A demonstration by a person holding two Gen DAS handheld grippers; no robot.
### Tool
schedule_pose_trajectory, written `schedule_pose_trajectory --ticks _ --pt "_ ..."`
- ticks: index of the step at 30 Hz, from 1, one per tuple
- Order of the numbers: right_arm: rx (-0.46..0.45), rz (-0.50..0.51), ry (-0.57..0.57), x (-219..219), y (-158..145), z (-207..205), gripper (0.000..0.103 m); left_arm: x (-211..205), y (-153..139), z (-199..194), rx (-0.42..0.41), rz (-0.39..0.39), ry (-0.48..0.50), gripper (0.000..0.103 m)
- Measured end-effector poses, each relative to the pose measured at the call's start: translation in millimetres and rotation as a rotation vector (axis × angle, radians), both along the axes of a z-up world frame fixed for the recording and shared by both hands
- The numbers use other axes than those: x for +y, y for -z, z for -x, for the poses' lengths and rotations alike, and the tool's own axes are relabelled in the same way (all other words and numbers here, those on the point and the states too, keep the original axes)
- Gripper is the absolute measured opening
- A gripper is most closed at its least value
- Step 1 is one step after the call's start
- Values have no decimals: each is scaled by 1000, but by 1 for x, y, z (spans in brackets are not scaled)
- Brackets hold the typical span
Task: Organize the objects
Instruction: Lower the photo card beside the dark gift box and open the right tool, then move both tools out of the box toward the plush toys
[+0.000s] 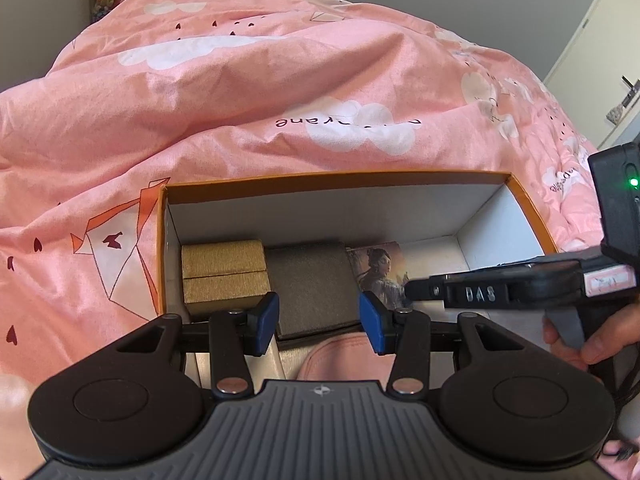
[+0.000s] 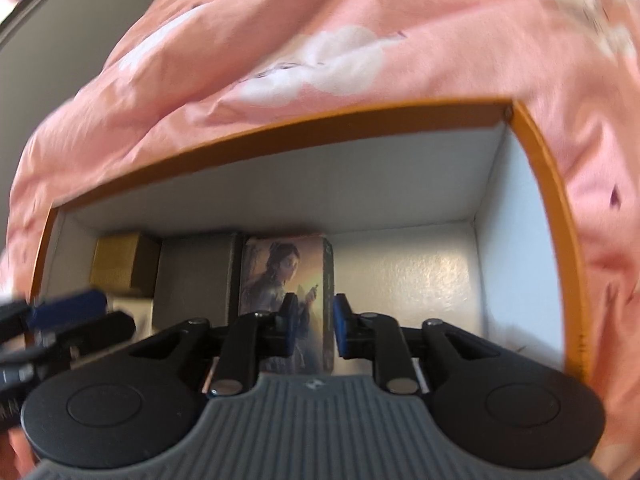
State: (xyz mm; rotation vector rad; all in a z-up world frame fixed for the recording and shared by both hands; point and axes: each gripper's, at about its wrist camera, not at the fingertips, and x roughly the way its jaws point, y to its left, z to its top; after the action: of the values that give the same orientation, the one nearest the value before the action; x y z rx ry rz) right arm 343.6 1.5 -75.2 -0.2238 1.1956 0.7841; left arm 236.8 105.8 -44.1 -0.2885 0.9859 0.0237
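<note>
Inside an orange-rimmed box (image 1: 336, 178) set on a pink quilt (image 1: 240, 92), two hand-held grippers work side by side. Nearest the lens, the left gripper (image 1: 319, 322) hangs with jaws apart above a dark grey box (image 1: 312, 288), its pads clear of it. The right gripper (image 2: 316, 326) stands with jaws slightly apart over an illustrated card box (image 2: 276, 276), gripping nothing. Beyond, a gold box (image 1: 224, 276) sits at the left wall, the grey one beside it, the card box next in the row; bare floor fills the right end. Placement appears largely done; the next move likely calls for lifting both grippers out without nudging the row.
</note>
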Motion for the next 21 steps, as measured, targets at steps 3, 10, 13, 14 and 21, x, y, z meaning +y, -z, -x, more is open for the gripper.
schedule_pose_trajectory --ticks 3,10,13,14,21 --pt "-3 49 -118 3 -4 12 31 -5 0 4 14 -29 18 55" --pt "-37 148 -275 11 4 35 31 -17 5 12 24 -57 48 55" --pt "-49 174 -300 13 10 36 31 -18 6 14 25 -58 53 55" --pt "-56 177 -301 14 11 35 28 -18 7 14 24 -57 51 55" --pt "-71 155 -281 12 13 28 27 -20 5 20 14 -39 49 55"
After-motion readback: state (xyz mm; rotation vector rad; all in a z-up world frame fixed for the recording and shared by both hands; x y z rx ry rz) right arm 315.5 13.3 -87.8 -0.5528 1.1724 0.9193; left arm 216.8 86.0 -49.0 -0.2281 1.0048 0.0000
